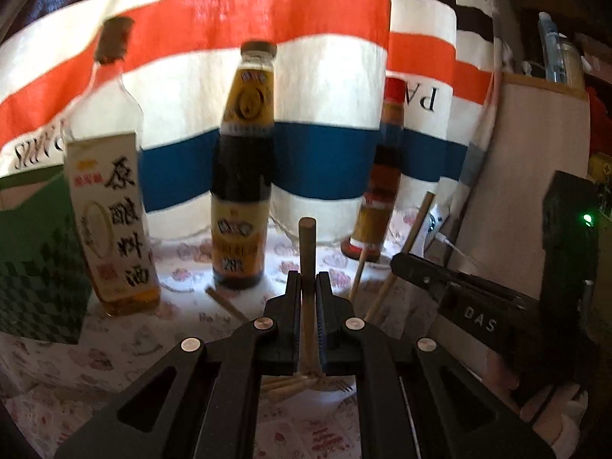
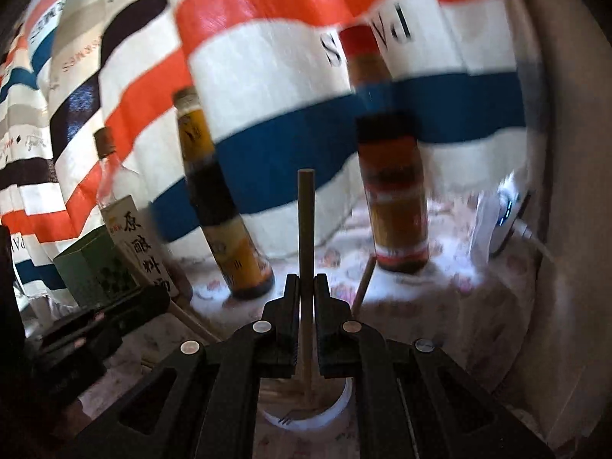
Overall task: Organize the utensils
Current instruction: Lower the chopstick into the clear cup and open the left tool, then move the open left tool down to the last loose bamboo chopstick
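The left gripper (image 1: 308,283) is clamping a thick wooden stick (image 1: 307,246) upright between its jaws, above a white cup (image 1: 329,385) holding more sticks, and the right gripper (image 2: 306,287) is gripping a thinner chopstick (image 2: 306,222) upright over the same cup (image 2: 336,411). Three bottles (image 1: 241,176) are standing behind on the patterned tablecloth (image 1: 76,367), before a striped curtain (image 1: 237,11), with loose chopsticks (image 1: 405,244) lying near them.
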